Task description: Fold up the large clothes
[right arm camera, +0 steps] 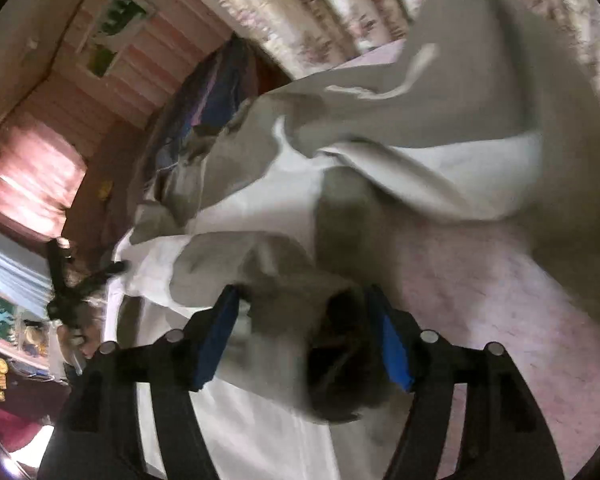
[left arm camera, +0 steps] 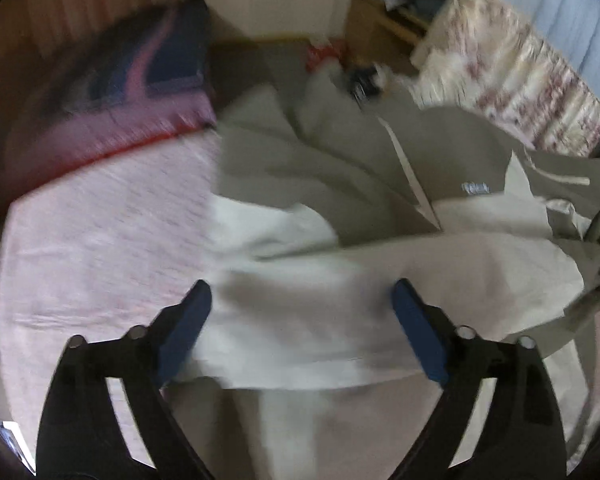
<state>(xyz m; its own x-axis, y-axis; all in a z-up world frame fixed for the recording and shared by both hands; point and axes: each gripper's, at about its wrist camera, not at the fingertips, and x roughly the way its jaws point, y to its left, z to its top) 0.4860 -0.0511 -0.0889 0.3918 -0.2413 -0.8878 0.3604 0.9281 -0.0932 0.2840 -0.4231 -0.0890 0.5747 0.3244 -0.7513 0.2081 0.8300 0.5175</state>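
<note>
Olive-grey and cream fabric makes up the large garment, a coat-like piece spread in loose folds over the pink bedsheet. A small pale label sits on the olive cloth in the left wrist view, but blur leaves its writing unreadable. A pale drawstring or strap lies near that label.

In the left wrist view the left gripper has its blue pads spread wide apart, with the cream lining of the garment lying between and just ahead of them; no cloth is pinched.

In the right wrist view the right gripper has a bunched, dark-shadowed wad of the garment filling the gap between its blue pads, and both pads press against the cloth. The rest of the garment trails away from it across the bed toward the floral curtain. The left gripper shows at the far left edge of that view.

A purple and navy pillow lies at the head of the bed, beside the garment.
</note>
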